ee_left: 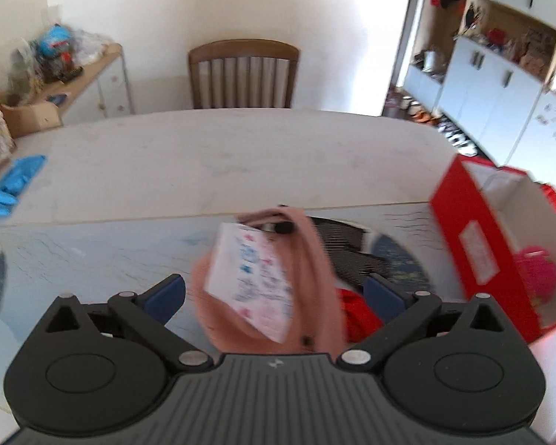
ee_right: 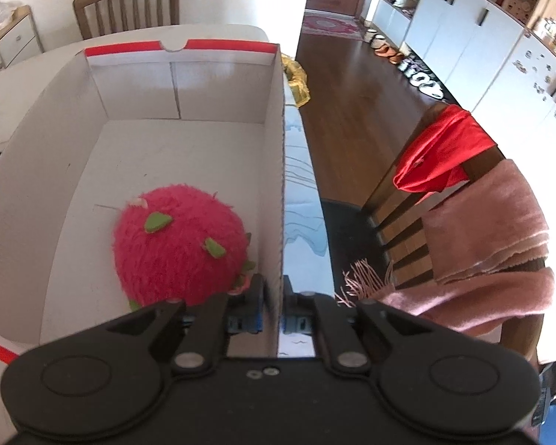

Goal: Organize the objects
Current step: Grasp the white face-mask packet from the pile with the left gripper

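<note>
Across the white table lies a pale patterned mat, and at its right end stands an open cardboard box, red outside and white inside. Low in the box, close to the right wall, rests a fuzzy pink plush fruit with green felt leaves. Right gripper: jaws nearly together, pinching the box's right wall between the blue pads. Left gripper: jaws spread wide, pads touching nothing; between them, blurred, sits a pink pouch with a small printed card against it. Whether pouch rests on mat: cannot tell.
</note>
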A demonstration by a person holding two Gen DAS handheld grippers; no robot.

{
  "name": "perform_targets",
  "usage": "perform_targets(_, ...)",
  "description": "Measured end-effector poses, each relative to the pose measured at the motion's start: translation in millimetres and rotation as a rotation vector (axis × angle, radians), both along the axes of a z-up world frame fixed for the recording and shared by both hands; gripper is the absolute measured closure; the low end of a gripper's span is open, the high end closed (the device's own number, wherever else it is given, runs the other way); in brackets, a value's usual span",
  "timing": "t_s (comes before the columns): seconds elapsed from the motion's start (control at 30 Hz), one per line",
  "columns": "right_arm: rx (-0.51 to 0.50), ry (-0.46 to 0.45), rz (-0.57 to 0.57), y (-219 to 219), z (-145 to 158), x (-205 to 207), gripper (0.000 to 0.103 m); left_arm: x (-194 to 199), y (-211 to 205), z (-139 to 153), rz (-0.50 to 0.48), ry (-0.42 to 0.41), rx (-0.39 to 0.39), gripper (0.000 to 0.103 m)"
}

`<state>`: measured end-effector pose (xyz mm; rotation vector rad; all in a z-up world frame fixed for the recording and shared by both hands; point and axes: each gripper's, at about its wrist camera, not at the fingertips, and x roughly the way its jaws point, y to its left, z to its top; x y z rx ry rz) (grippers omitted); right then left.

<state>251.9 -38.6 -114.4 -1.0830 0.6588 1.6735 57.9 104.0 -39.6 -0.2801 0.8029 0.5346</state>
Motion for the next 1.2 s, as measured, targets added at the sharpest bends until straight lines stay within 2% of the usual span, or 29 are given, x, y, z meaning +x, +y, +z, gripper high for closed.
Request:
perform_targets(0.2,-0.006,0.014,0.043,0.8,0.4,3.4,0.098,19.8,15.2,-24.9,0.002,0.105,0.060,0.000)
perform_targets(0.3,-0.010,0.022,0.055,0.4,1.4,4.8,0.098,27.9,23.4,-36.0,0.042,0.142,0.043,0.003)
perform_targets(0.37,-0.008,0.023,0.068,-0.7,2.5,5.7,0.098,29.1,29.8,-40.6,0.059,0.136,0.003,0.011)
perform_targets(0.43,-0.006,0.030,0.076,-0.7,3.1,7.5,0.098,30.1,33.1,-43.7,0.066,0.142,-0.024,0.031)
perform_targets(0.57,-0.003,0.038,0.086,-1.3,4.5,9.5,0.098,30.6,36.2,-47.7,0.088,0.141,-0.060,0.054)
perform_targets(0.6,-0.004,0.042,0.087,-1.2,4.8,10.0,0.098,30.4,36.1,-47.4,0.089,0.139,-0.066,0.065)
perform_targets(0.63,-0.007,0.050,0.087,-1.0,5.0,10.8,0.098,30.1,35.8,-46.9,0.091,0.139,-0.067,0.073)
perform_targets(0.67,-0.009,0.056,0.086,-1.4,5.4,11.0,0.098,29.4,34.8,-45.9,0.094,0.138,-0.064,0.075)
perform_targets(0.7,-0.007,0.059,0.084,-1.3,5.9,11.4,0.098,29.5,33.8,-44.3,0.094,0.136,-0.059,0.083)
perform_targets(0.73,-0.007,0.063,0.084,-1.4,5.9,11.6,0.098,29.3,32.6,-42.3,0.093,0.134,-0.057,0.087)
perform_targets(0.97,-0.009,0.088,0.085,-2.4,7.5,15.2,0.099,23.4,21.1,-16.9,0.091,0.119,-0.056,0.090)
perform_targets(1.2,-0.011,0.102,0.093,-2.6,8.0,17.1,0.099,22.6,0.8,19.4,0.040,0.076,-0.052,0.092)
